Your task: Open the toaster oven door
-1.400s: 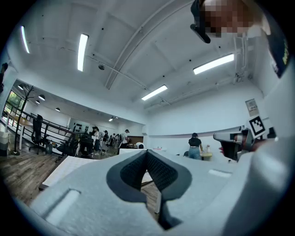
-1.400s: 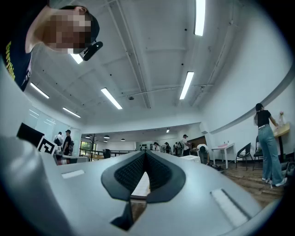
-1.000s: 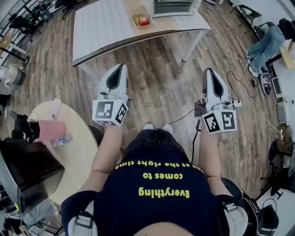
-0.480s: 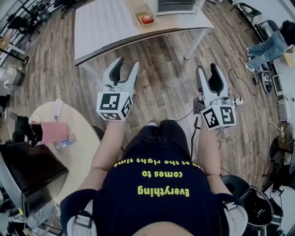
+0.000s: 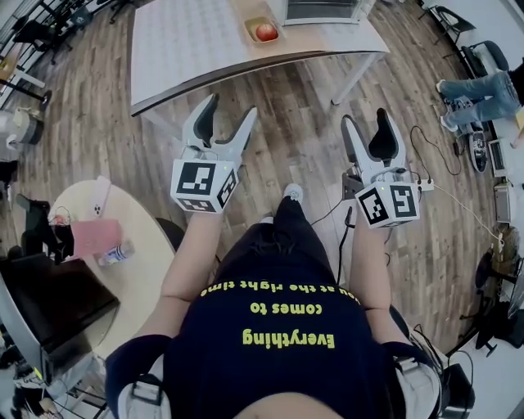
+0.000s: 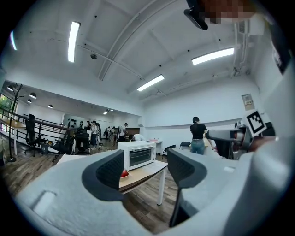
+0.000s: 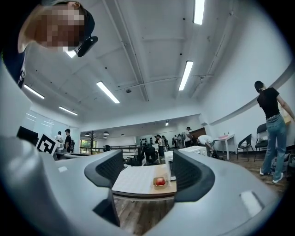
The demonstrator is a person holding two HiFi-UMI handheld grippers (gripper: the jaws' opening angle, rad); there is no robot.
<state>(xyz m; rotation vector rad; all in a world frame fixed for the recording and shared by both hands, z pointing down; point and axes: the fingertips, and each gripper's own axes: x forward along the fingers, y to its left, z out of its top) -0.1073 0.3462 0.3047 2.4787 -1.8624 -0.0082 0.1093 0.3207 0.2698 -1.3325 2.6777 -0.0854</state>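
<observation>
The white toaster oven (image 5: 319,10) stands at the far right end of a long table (image 5: 188,49), its door closed; it also shows in the left gripper view (image 6: 136,154). In the right gripper view the toaster oven (image 7: 168,163) is half hidden behind a jaw. Beside it a red apple (image 5: 266,31) lies in a small tray. My left gripper (image 5: 231,106) and right gripper (image 5: 367,117) hover over the wooden floor, well short of the table. Both sets of jaws are opening, with nothing between them.
A round table (image 5: 139,270) at the left carries a pink pouch (image 5: 90,237), a bottle and a phone. A power strip (image 5: 422,185) with cables lies on the floor at the right. A seated person's legs (image 5: 483,86) are far right. A table leg (image 5: 358,75) slants down.
Both grippers have gone from shut to wide open. They have risen slightly toward the table, and one foot has stepped forward.
</observation>
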